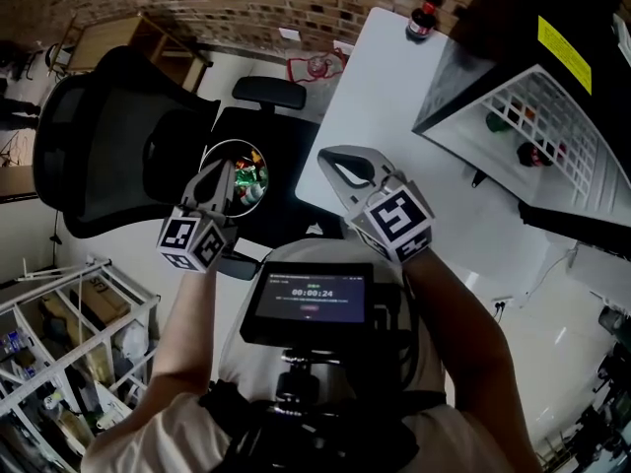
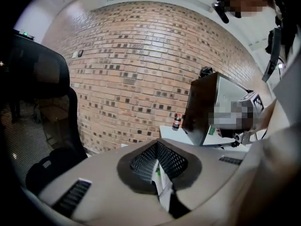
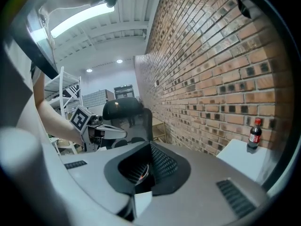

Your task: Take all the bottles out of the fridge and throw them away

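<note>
- The left tool [image 2: 157, 149] is clenched shut. Its two jaws sit together with nothing held between them.
- The right tool [image 3: 149, 147] is clenched shut too, and it holds nothing.
- In the head view, both tools are held up in front of the person, with a gap between them.
- The left tool is by the edge of a round bin [image 1: 237, 143]. The bin has colourful bottles [image 1: 246, 177] in it.
- The bin is just beside a black chair [image 1: 99, 146].
- One dark bottle with a red cap [image 1: 422, 18] stands upright on the white bench [image 1: 385, 97], near the brick wall [image 2: 131, 69].
- The fridge [image 1: 513, 67] is on the bench too, with its door open.
- A small green thing [image 1: 498, 122] and a red thing [image 1: 532, 154] sit in its white rack.
</note>
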The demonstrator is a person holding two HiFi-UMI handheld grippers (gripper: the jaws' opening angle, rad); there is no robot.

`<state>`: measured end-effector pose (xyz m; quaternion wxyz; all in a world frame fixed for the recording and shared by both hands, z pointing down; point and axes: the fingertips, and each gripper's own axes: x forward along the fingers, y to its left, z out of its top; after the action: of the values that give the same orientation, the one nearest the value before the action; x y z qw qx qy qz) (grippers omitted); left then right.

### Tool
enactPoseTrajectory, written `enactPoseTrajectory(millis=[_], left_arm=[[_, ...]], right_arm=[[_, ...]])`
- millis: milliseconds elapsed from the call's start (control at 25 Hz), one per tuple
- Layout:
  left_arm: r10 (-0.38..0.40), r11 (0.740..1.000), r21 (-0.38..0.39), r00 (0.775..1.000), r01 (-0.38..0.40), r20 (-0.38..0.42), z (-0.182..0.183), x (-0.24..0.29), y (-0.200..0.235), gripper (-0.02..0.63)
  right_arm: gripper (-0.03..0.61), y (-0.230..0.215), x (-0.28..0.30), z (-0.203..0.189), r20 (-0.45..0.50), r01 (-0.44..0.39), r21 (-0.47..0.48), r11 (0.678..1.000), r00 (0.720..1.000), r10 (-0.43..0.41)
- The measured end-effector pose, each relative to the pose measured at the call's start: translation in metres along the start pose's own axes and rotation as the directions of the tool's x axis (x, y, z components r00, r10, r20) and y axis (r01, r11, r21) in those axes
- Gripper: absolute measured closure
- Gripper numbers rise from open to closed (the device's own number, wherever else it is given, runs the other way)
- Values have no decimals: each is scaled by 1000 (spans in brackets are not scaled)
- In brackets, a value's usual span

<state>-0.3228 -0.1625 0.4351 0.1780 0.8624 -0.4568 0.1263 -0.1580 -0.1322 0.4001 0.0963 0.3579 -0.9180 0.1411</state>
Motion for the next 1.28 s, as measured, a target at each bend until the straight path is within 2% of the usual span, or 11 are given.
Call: enactPoseTrajectory(millis=[280, 560, 760, 1040, 1280], left_arm=[[-49, 998, 32, 999, 49, 2, 12, 10, -26, 612], [-137, 989, 64, 991, 137, 2, 26, 29, -68, 612], [-216, 972, 92, 976, 215, -4, 34, 44, -106, 612], [-344, 928, 134, 938, 347, -39, 37, 72, -173, 612], [-478, 856, 178, 874, 485, -85, 34, 103, -248, 612]], right_arm=[[572, -10, -17, 5, 23, 31, 17, 999, 999, -31], [572, -23, -42, 6, 41, 74, 34, 997, 996, -75], [572, -37, -67, 6, 58, 122, 38, 992, 991, -124], [572, -63, -121, 6, 85, 226, 55, 973, 969, -230], [572, -87, -185, -8, 100, 349, 95, 932, 928, -358]])
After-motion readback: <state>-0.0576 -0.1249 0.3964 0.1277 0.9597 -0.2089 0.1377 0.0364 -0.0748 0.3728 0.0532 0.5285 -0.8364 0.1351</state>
